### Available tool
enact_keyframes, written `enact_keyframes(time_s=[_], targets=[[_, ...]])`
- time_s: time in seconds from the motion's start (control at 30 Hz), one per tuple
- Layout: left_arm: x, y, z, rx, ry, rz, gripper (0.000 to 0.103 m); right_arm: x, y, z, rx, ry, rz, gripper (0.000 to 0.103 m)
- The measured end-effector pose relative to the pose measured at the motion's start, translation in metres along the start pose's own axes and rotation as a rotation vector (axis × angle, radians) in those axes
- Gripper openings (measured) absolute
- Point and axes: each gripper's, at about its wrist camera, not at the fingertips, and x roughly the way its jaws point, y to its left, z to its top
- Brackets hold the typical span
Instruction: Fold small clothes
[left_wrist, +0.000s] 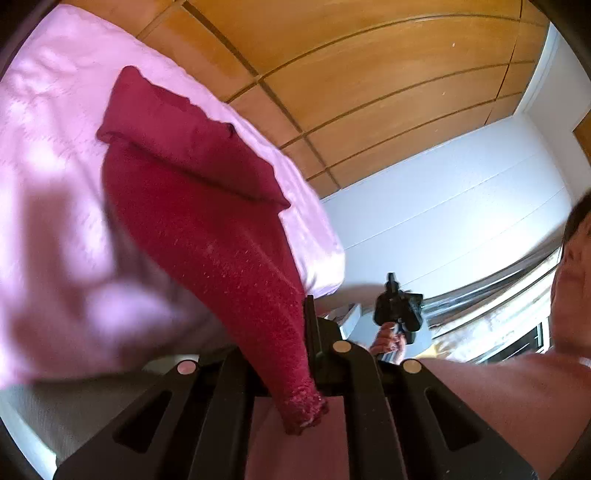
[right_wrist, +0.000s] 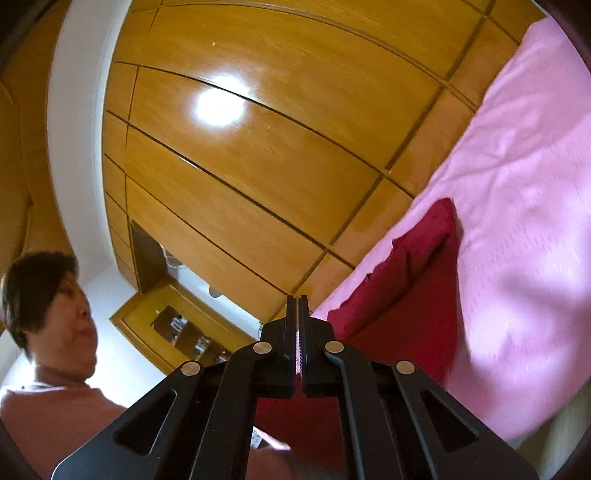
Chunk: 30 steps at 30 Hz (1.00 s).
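Through the left wrist camera I am seeing the left gripper (left_wrist: 310, 332) with its jaws pinching a bunched end of the dark red garment (left_wrist: 192, 206); the cloth is trailing from the jaws up and away onto the pink bed sheet (left_wrist: 55, 147), where its far end is lying folded over; the bed's edge is running close beside the garment on the right, and past it the wooden wardrobe panels (left_wrist: 369, 92) and a white wall are standing well apart; the right gripper (left_wrist: 397, 306) is showing small in a hand to the right, clear of the bed; the person's arm is crowding the lower right.

Through the right wrist camera I am seeing that gripper's jaws pressed together with nothing visible between them; the garment is lying just right of them on the sheet; the wardrobe is filling the space ahead; the person is standing at the left.
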Motion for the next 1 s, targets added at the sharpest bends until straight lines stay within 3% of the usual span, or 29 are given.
enact_keyframes(time_s=[0.03,0.07,0.13,0.2,0.23,0.27,0.4,0.7,0.87,0.93,1.0], targets=[[0.003,0.001,0.006,0.007,-0.005,0.004,0.005,0.01,-0.004,0.004,-0.01,0.024,-0.054,0.001],[0.006,0.002,0.011,0.013,-0.006,0.001,0.005,0.023,-0.012,0.008,-0.01,0.049,-0.175,0.001],[0.008,-0.001,0.017,0.037,-0.011,0.0,0.005,0.042,-0.024,0.007,-0.009,0.117,-0.207,0.003],[0.006,-0.002,0.02,0.047,-0.015,-0.014,0.005,0.062,-0.04,0.0,0.008,0.188,-0.265,0.026],[0.004,-0.003,0.021,0.051,-0.017,-0.014,0.005,0.067,-0.049,-0.004,0.033,0.221,-0.297,0.053],[0.001,-0.003,0.021,0.055,-0.017,-0.011,0.005,0.073,-0.061,-0.011,0.074,0.254,-0.335,0.06],[-0.002,-0.002,0.022,0.048,-0.028,-0.005,0.005,0.078,-0.092,-0.034,0.157,0.361,-0.383,0.06],[-0.005,-0.006,0.02,0.07,-0.03,-0.014,0.005,0.093,-0.103,-0.077,0.182,0.582,-0.336,0.059],[-0.007,-0.005,0.02,0.057,-0.033,-0.007,0.005,0.096,-0.115,-0.089,0.222,0.605,-0.381,0.02],[-0.008,-0.007,0.019,0.055,-0.037,0.001,0.005,0.093,-0.113,-0.089,0.219,0.601,-0.359,0.011],[-0.01,-0.009,0.019,0.055,-0.043,0.004,0.005,0.089,-0.103,-0.084,0.202,0.594,-0.301,0.011]])
